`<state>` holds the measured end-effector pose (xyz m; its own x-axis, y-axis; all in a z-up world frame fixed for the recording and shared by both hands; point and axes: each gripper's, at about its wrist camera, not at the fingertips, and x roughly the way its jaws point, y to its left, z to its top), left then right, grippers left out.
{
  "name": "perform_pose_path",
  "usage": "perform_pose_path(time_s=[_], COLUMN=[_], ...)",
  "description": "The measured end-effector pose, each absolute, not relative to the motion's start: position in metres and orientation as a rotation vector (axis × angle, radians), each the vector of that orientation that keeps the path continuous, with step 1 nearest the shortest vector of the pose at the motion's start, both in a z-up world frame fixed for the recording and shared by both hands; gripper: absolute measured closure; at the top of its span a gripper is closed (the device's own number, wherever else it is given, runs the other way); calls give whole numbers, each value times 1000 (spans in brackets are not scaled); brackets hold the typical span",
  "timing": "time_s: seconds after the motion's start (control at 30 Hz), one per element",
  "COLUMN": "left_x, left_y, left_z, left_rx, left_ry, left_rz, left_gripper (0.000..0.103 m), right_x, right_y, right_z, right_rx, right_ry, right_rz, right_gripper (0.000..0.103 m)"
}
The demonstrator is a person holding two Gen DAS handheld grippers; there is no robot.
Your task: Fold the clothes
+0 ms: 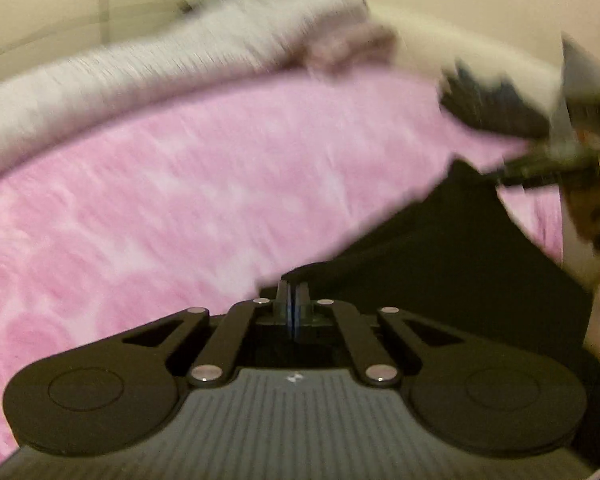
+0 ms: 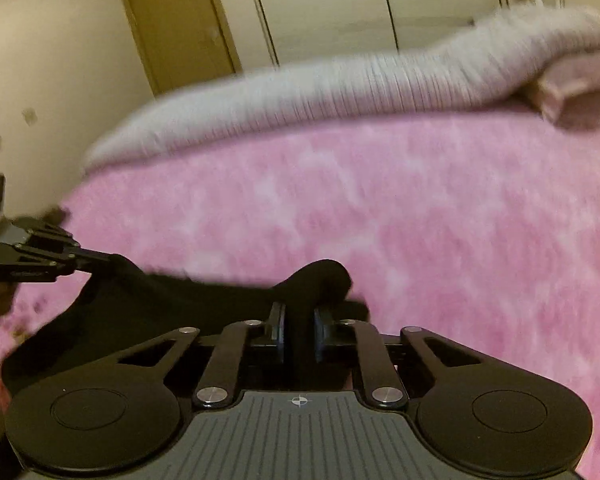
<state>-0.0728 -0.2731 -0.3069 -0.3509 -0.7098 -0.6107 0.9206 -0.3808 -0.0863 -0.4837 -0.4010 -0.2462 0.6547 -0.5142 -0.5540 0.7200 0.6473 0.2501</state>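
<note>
A black garment (image 1: pixel 440 256) hangs stretched between my two grippers above a pink fluffy blanket (image 1: pixel 180 200). My left gripper (image 1: pixel 293 292) is shut on one edge of the black cloth. My right gripper (image 2: pixel 299 312) is shut on a bunched fold of the same garment (image 2: pixel 140 304). In the left wrist view the right gripper (image 1: pixel 504 174) shows at the far right, holding the cloth's other end. In the right wrist view the left gripper (image 2: pixel 100 258) shows at the far left, pinching the cloth. Both views are motion-blurred.
A grey ribbed blanket (image 2: pixel 320 84) lies along the far side of the pink blanket (image 2: pixel 420 208). A folded mauve cloth (image 2: pixel 580 96) rests on it. A dark furry item (image 1: pixel 484 100) lies at the right. Wardrobe doors (image 2: pixel 320 8) stand behind.
</note>
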Motion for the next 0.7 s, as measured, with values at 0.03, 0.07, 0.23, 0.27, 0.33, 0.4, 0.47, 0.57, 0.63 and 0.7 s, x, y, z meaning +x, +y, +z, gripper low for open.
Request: perform_pose_path(time_s=[0.03, 0.07, 0.23, 0.27, 0.33, 0.4, 0.47, 0.57, 0.63, 0.7], left_x=[-71, -71, -75, -75, -76, -76, -73, -68, -66, -70], left_y=[-275, -279, -306, -308, -308, -308, -310, -311, -314, -318], left_z=[-308, -312, -369, -371, -367, -364, -361, -354, -350, -351], left_rx=[587, 603, 726, 721, 702, 715, 701, 640, 591, 616], left_ry=[514, 517, 628, 639, 649, 648, 661, 701, 738, 750], left_rz=[-1893, -1878, -1804, -1800, -1801, -1805, -1814, -1833, -1852, -1863], left_gripper=[103, 103, 102, 102, 100, 94, 90, 87, 83, 83], right_x=[-486, -485, -484, -488, -499, -508, -507, -505, -503, -495], right_y=[-402, -407, -444, -448, -441, -434, -431, -427, -424, -423], right_z=[-244, -248, -293, -297, -289, -282, -277, -269, -263, -264], right_rx=[471, 471, 565, 596, 599, 603, 619, 642, 657, 658], right_ry=[439, 441, 554, 562, 523, 485, 458, 417, 390, 402], right_rz=[-736, -750, -848, -866, -868, -866, -838, -795, -766, -742], right_gripper=[93, 95, 95, 96, 96, 95, 90, 55, 42, 42])
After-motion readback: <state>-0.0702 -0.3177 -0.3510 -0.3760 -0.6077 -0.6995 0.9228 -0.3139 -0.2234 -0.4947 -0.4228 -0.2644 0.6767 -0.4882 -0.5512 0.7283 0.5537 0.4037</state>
